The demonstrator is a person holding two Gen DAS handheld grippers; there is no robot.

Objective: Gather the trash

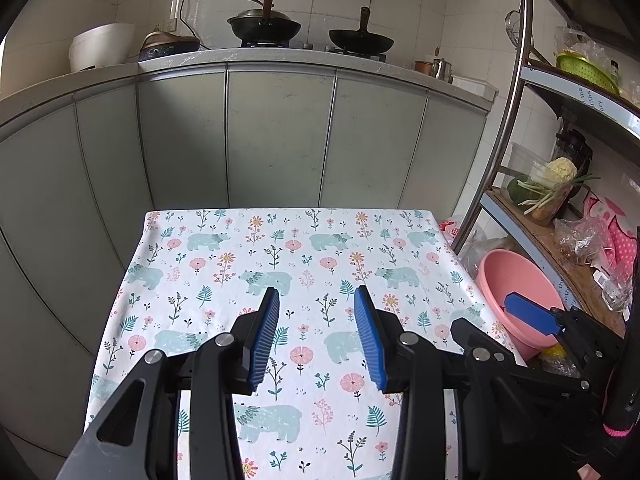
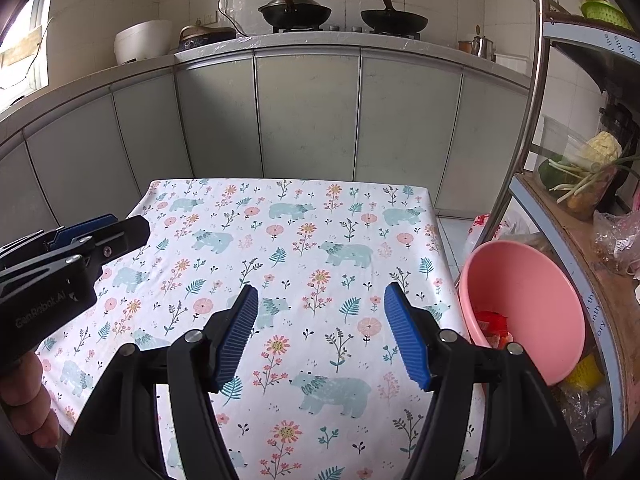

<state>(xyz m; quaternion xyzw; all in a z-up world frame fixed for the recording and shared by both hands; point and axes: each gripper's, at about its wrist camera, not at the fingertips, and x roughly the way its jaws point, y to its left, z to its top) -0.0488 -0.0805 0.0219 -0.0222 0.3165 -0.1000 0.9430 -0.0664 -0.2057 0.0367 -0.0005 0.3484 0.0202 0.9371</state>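
Your left hand-held gripper (image 1: pixel 316 300) hovers above the tabletop (image 1: pixel 224 240), which is draped in a white cloth printed with bears and flowers; its blue ribbed fingers (image 1: pixel 264 336) are spread wide, holding nothing. Your right hand-held gripper (image 2: pixel 322 298) is likewise spread apart and empty above the same cloth. Just beside the tabletop's right edge sits a round pink plastic basin (image 2: pixel 532 280) with red crumpled wrapper trash (image 2: pixel 494 326) inside. White lettering on the left gripper's black body reads "GenRobot.AI".
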